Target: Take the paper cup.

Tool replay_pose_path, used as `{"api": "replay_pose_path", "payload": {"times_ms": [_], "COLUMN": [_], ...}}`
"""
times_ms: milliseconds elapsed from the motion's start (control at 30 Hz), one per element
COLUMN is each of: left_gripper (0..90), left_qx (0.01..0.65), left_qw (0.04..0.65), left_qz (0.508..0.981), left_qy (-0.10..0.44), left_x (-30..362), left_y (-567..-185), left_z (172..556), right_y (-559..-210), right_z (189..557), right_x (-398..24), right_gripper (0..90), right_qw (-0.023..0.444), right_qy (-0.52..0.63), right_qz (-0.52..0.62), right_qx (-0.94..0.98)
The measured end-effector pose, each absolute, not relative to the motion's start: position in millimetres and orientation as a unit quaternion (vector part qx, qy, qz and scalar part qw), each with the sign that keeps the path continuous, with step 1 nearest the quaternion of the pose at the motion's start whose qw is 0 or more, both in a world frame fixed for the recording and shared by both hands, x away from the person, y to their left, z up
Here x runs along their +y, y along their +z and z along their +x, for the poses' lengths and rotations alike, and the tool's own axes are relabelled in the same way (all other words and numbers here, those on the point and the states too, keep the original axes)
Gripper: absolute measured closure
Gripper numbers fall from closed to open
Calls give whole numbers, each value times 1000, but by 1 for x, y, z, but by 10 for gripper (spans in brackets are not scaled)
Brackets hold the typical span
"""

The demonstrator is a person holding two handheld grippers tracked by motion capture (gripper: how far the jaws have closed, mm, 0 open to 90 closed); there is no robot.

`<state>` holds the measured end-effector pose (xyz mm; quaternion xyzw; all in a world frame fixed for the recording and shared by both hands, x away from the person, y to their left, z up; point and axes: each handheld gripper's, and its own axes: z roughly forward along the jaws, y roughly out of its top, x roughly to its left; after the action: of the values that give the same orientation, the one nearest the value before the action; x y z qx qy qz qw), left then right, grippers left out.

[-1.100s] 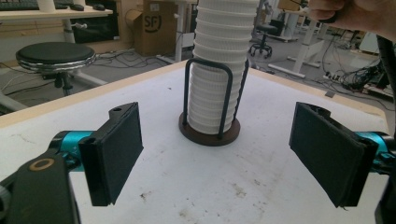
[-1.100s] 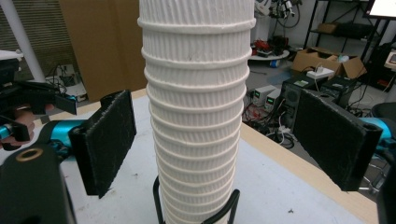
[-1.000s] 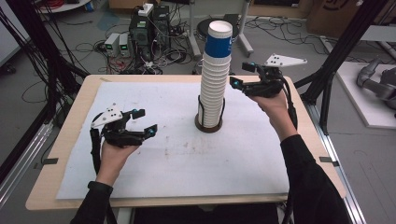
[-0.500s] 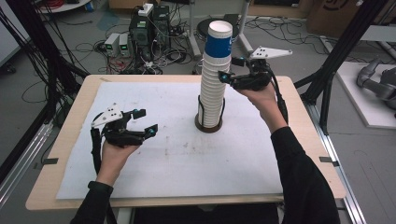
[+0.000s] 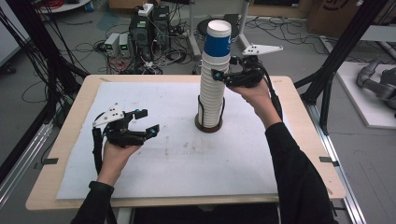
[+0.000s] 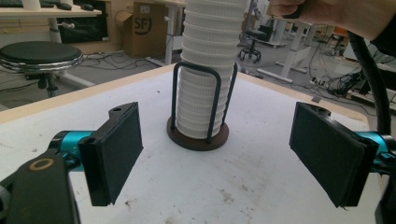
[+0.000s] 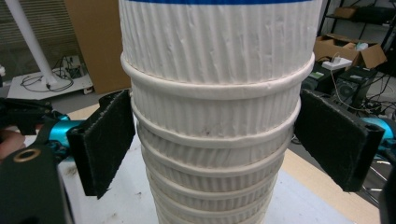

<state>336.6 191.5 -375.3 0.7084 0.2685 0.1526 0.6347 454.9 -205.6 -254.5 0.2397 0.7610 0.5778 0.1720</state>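
High view: a tall stack of paper cups (image 5: 215, 79) stands upright in a wire holder (image 5: 208, 119) on a round dark base, at the middle of the white-covered table (image 5: 187, 177), a little toward the far edge. The top cup (image 5: 218, 39) carries a blue band; those below are white and ribbed. The right gripper (image 5: 223, 70) sits high beside the stack's upper part, coming at it from the right side, jaws pointing across toward the column. Right gripper view: its two black pads (image 7: 105, 140) stand apart on either side of the stack, with the left pad just beside or brushing the rims, the right pad clear of them by a visible gap; nothing is clamped. The stack's long axis runs vertical, square across the line between the pads, so a squeeze would close on the cup walls a few rims below the blue band. The left gripper (image 5: 142, 122) rests low over the table, well apart from the stack on its left, jaws about half open and holding nothing. Left gripper view: the holder and lower cups lie straight ahead between its pads (image 6: 114, 154), at a distance. The right hand is plainly the nearer one and is likely set for lifting off the upper cups.
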Motion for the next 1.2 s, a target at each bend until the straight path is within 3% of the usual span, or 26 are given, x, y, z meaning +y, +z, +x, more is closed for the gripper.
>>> {"api": "replay_pose_path", "payload": {"times_ms": [567, 1200], "left_gripper": [170, 173], "left_qx": [260, 222], "left_qw": [633, 646], "left_qz": [714, 709], "left_qy": [149, 175], "left_x": [182, 153], "left_y": [-368, -281], "left_z": [336, 355], "right_y": [-255, -256], "right_z": [457, 455], "right_x": [-202, -203], "right_gripper": [134, 138], "right_qw": [181, 183], "right_qy": [576, 577], "right_qz": [250, 253], "right_qx": [757, 755]}}
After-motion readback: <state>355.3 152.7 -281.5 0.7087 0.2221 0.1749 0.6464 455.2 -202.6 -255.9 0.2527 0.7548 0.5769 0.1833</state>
